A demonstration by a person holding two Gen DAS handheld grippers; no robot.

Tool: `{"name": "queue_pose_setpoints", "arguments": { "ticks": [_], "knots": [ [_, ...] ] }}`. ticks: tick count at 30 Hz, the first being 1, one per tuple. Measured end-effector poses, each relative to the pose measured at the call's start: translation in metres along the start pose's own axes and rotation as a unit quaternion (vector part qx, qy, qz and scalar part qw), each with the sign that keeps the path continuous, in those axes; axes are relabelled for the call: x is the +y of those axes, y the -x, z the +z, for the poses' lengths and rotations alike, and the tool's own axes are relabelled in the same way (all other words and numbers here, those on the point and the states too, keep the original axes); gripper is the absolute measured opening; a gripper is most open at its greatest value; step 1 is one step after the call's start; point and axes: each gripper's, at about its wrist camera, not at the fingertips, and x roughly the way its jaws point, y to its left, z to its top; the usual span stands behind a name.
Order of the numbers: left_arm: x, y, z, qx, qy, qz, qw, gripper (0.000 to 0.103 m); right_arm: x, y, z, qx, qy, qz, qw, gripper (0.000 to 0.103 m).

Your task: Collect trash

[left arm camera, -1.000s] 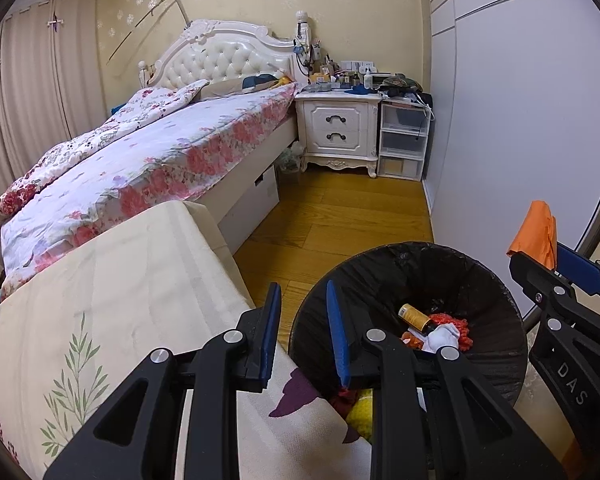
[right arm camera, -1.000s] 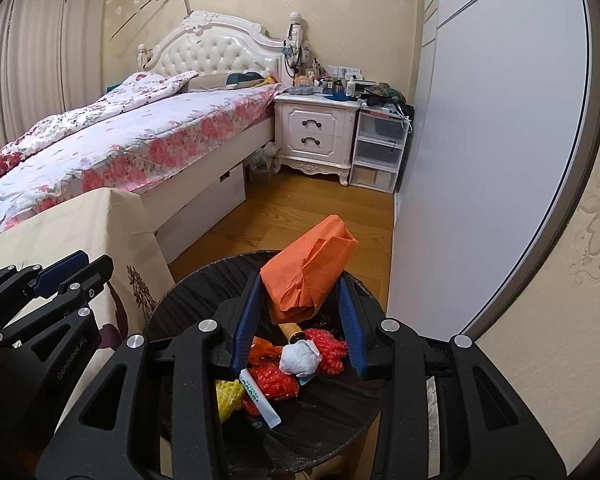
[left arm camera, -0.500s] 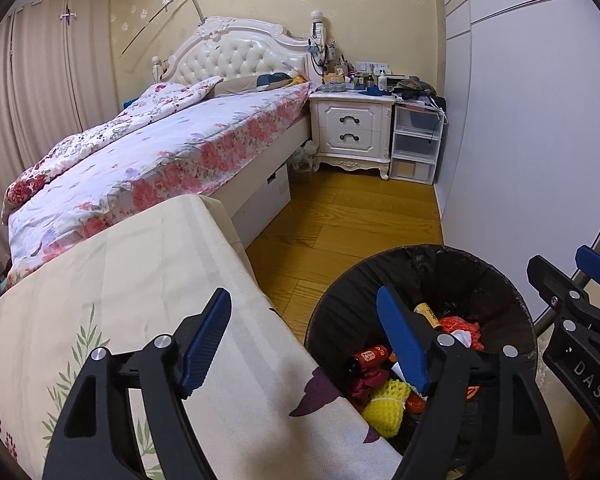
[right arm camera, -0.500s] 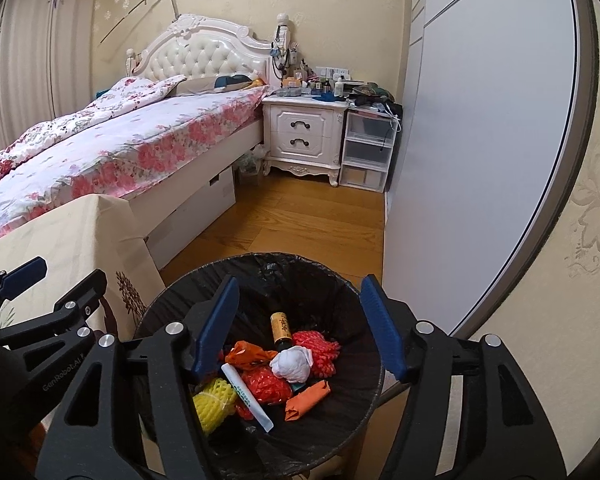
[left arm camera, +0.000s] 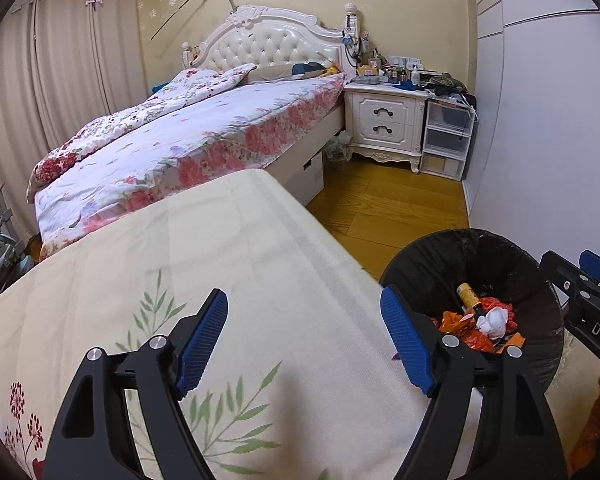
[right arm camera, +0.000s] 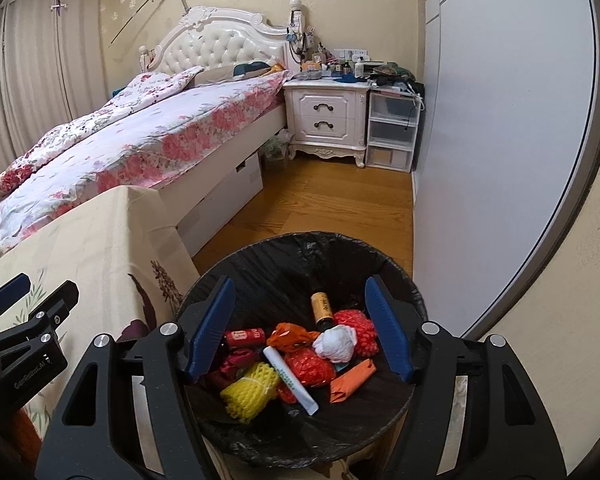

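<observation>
A black-lined trash bin [right arm camera: 300, 240] stands on the floor beside the table. In it lie an orange packet [right arm camera: 352, 376], a yellow foam net [right arm camera: 250, 390], a white crumpled tissue [right arm camera: 336, 342], a white tube [right arm camera: 290, 378], a brown bottle [right arm camera: 322, 306] and red netting [right arm camera: 358, 326]. My right gripper [right arm camera: 299, 280] hovers over the bin, its jaws opening with nothing between them. My left gripper [left arm camera: 302, 294] is over the cream floral tablecloth [left arm camera: 220, 248], left of the bin [left arm camera: 480, 240]; its jaws are opening and hold nothing.
A bed with a floral quilt [left arm camera: 188, 136] runs along the left. A white nightstand [left arm camera: 384, 124] and plastic drawers [left arm camera: 446, 140] stand at the back. A pale wardrobe wall [right arm camera: 500, 120] borders the right. Wooden floor [left arm camera: 380, 204] lies between the bed and the bin.
My right gripper let go of the orange packet, which dropped into the bin. Both grippers' jaws spread wide. My left gripper shifted left, from the bin's edge to over the tablecloth.
</observation>
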Motion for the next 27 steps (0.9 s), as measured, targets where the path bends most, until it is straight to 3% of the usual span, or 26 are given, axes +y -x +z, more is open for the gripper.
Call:
{"name": "queue_pose_setpoints", "arguments": {
  "ticks": [15, 27],
  "knots": [
    [0.101, 0.024, -0.045, 0.036, 0.056, 0.08, 0.9946, 0.077, 0.115, 0.015, -0.025, 0.025, 0.1, 0.096, 0.99, 0.066],
    [0.152, 0.036, -0.075, 0.062, 0.098, 0.117, 0.9863, 0.077, 0.179, 0.025, -0.042, 0.043, 0.158, 0.141, 0.976, 0.067]
  ]
}}
